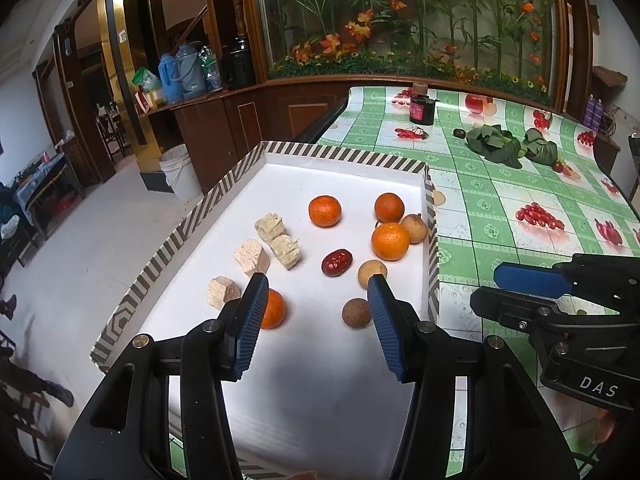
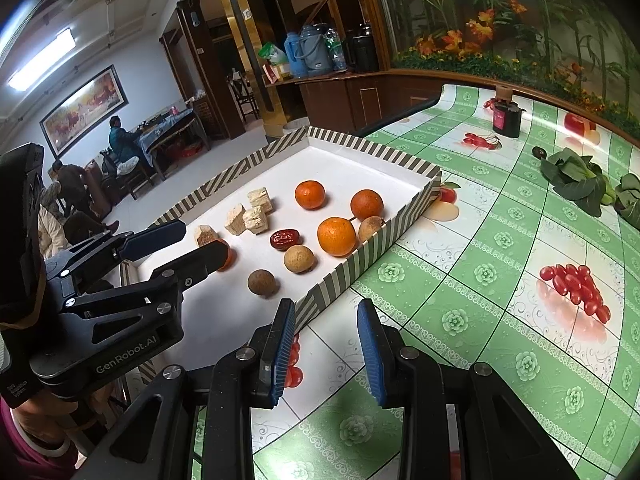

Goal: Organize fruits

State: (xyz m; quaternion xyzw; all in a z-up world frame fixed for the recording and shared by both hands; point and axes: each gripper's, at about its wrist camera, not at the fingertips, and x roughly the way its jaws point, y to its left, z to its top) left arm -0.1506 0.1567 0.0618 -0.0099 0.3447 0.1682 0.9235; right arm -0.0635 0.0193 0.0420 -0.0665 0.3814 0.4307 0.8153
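A white tray with a striped rim holds several oranges, a red date, brown round longans and pale cut cane pieces. My left gripper is open and empty above the tray's near part, with one orange behind its left finger. My right gripper is open and empty over the green tablecloth, just right of the tray's rim. Each gripper also shows in the other's view, the left one and the right one.
The green fruit-print tablecloth covers the table. Leafy greens and a dark jar stand at the far side. The table's left edge drops to the floor beside the tray.
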